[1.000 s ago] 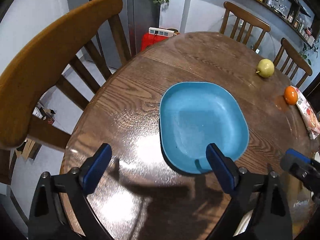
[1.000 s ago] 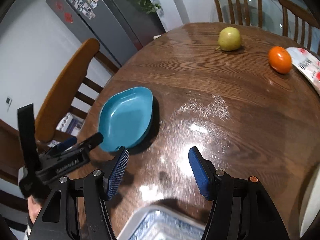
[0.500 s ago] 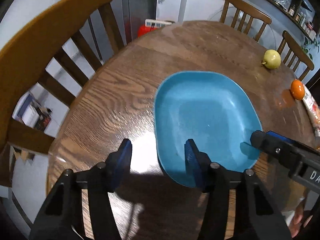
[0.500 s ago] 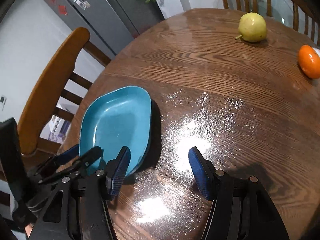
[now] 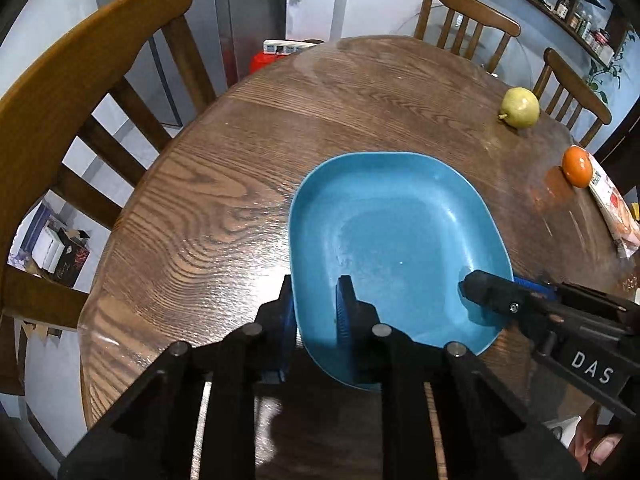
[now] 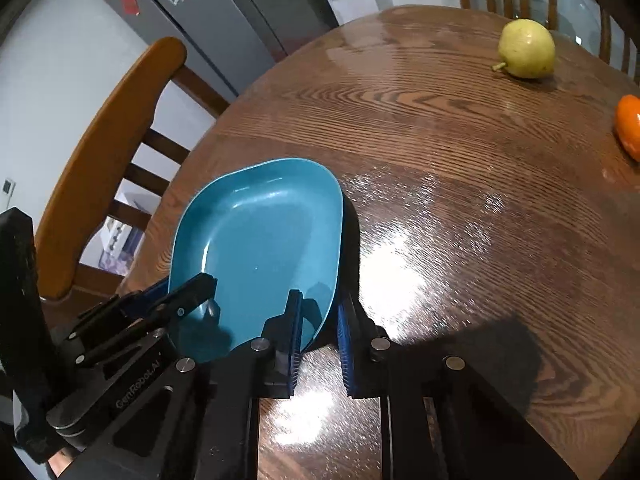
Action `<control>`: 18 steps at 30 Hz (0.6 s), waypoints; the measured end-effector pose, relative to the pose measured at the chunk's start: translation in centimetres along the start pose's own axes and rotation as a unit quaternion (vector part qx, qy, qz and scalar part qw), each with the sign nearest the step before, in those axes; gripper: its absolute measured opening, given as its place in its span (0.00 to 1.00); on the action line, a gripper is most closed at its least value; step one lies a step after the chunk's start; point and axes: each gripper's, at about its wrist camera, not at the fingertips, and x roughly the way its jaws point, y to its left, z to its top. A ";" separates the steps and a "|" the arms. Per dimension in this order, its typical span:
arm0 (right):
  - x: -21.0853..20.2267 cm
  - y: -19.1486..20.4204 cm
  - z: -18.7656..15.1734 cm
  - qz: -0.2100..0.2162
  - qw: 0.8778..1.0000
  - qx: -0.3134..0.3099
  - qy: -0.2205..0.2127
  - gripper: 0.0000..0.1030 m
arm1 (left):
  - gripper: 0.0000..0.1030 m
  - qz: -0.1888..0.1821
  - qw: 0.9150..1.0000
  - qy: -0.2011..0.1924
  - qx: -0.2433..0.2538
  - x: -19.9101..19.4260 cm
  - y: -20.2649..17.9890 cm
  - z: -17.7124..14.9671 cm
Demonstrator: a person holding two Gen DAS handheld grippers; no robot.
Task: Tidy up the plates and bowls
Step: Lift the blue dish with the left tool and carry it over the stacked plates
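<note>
Resting on the round wooden table (image 5: 224, 184), with its long axis running away from the fingers toward the far chairs, the blue plate (image 5: 400, 240) is straddled at its near rim by both grippers, each pitched steeply downward from the near edge. The left gripper (image 5: 316, 312) is seen with its jaws closing on the near-left rim, one pad outside and one inside the plate, while the right gripper (image 6: 320, 328) is likewise closing on the near-right rim, one pad inside and one beneath. Well beyond the fingertips, a pear (image 5: 519, 107) and an orange (image 5: 577, 165) are left lying apart.
</note>
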 end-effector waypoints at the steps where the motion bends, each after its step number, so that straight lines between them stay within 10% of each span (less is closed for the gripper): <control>1: -0.2 -0.2 -0.2 -0.001 1.000 0.003 0.000 0.18 | 0.16 0.000 1.000 -0.002 0.005 -0.2 -0.3 -0.2; 18: -10.0 -3.2 -5.5 0.007 0.996 0.054 -0.074 0.17 | 0.16 -0.021 0.993 -0.075 0.086 -7.1 -7.2 -1.5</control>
